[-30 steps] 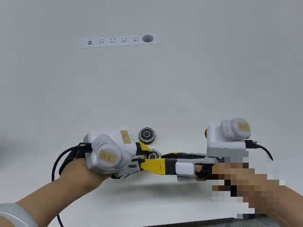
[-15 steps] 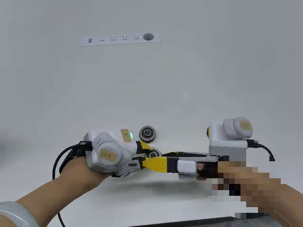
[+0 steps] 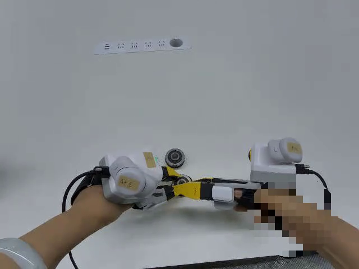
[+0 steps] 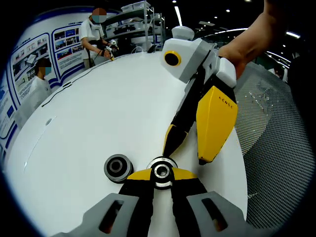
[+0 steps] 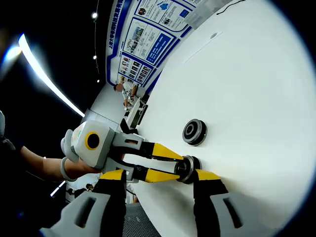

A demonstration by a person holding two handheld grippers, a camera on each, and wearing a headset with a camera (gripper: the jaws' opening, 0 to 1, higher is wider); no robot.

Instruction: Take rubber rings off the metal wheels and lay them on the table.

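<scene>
A metal wheel (image 3: 182, 180) with a black rubber ring is clamped between the yellow tips of my left gripper (image 3: 177, 180), which is shut on it just above the white table (image 3: 224, 101). In the left gripper view the wheel (image 4: 162, 171) sits between the jaws of my left gripper (image 4: 162, 175). My right gripper (image 3: 180, 188) reaches in from the right, open. Its fingers (image 4: 215, 121) stand apart on either side of the held wheel (image 5: 186, 169). A second ringed wheel (image 3: 175, 157) lies flat on the table just beyond, also visible from each gripper (image 4: 118, 168) (image 5: 194, 132).
A white power strip (image 3: 143, 46) lies at the far side of the table. A dark mesh mat (image 3: 252, 263) borders the near edge. People (image 4: 96, 34) stand beyond the table near wall posters.
My right gripper has drifted slightly right and its yellow finger has come up closer to the held wheel. The left gripper and the wheel on the table have stayed put.
</scene>
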